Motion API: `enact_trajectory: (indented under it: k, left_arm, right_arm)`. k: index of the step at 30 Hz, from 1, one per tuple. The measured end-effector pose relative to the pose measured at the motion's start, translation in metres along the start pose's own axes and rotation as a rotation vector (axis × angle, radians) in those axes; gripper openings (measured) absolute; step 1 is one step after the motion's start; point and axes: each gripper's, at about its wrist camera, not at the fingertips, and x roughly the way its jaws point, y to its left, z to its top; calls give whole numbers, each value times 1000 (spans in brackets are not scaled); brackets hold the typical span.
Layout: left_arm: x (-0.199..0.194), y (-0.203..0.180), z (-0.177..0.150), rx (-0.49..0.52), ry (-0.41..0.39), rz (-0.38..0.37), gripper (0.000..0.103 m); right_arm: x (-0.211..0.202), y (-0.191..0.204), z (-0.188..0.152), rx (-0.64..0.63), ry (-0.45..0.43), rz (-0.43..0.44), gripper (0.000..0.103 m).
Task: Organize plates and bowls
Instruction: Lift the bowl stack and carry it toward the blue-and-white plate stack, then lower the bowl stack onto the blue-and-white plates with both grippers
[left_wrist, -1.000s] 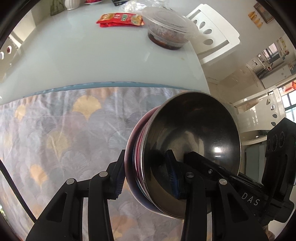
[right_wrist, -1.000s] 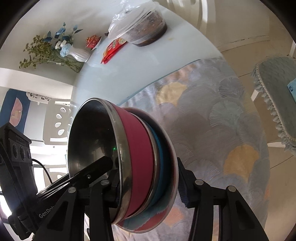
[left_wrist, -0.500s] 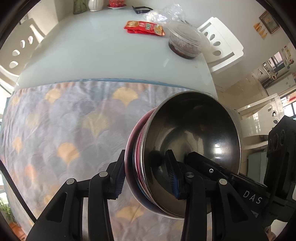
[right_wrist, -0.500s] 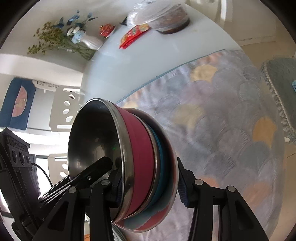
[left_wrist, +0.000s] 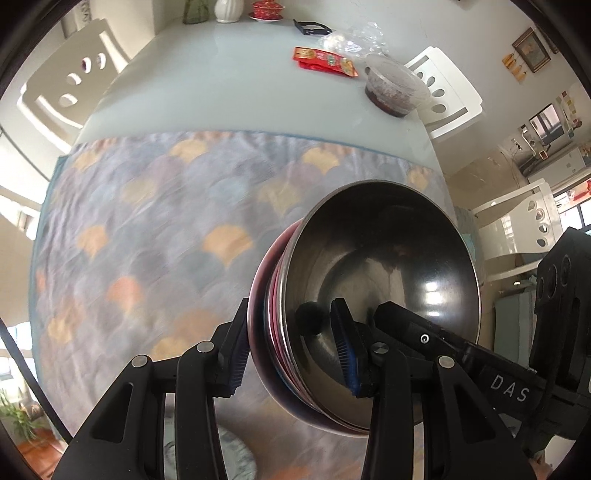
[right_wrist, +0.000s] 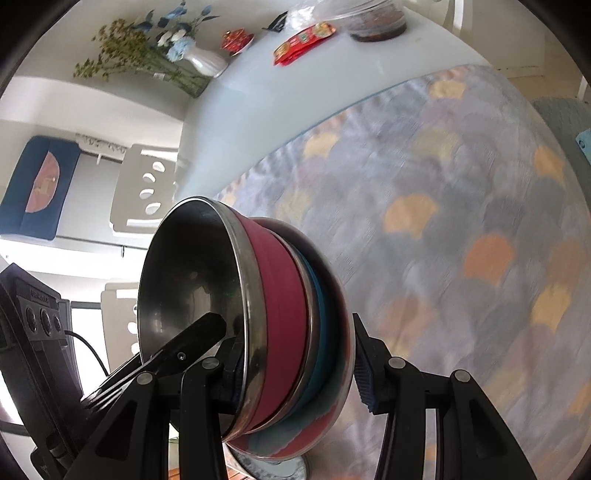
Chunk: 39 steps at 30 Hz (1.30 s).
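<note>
stack of bowls and plate lifted over the table, gripped from both sides

one table (left_wrist: 229, 99) carries one patterned cloth (left_wrist: 155, 229) on its near half; three white chairs (left_wrist: 62, 92) show in the left wrist view, one on the left and two on the right. one nested stack (right_wrist: 280, 332) hangs tilted above the cloth: a steel bowl with red outside (right_wrist: 284, 314), a teal bowl (right_wrist: 325, 354) under it, and a plate (right_wrist: 341, 332) at the bottom. two grippers hold it. the left gripper (left_wrist: 295, 354) is closed to a narrow gap on the stack's rim, one pad inside the steel bowl, one on the plate's underside. the right gripper (right_wrist: 295, 365) pinches the opposite rim the same way. on the far table are one lidded food tub (left_wrist: 395, 90), one vase of flowers (right_wrist: 199, 61) and one red packet (left_wrist: 325, 61).

since a second ago the stack sits higher and nearer, with more cloth showing; the grips look unchanged.
</note>
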Motion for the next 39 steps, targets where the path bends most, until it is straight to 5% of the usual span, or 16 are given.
enact_trajectory:
  k: [20,39]
  left_arm:
    - [-47,111,-117,9,23,6,38]
    - [-22,142,-170,-33,86,-11,38]
  right_arm:
    - [41,85,-157,-43,63,-48,46]
    - [75,74,-203,-55,135,-98,46]
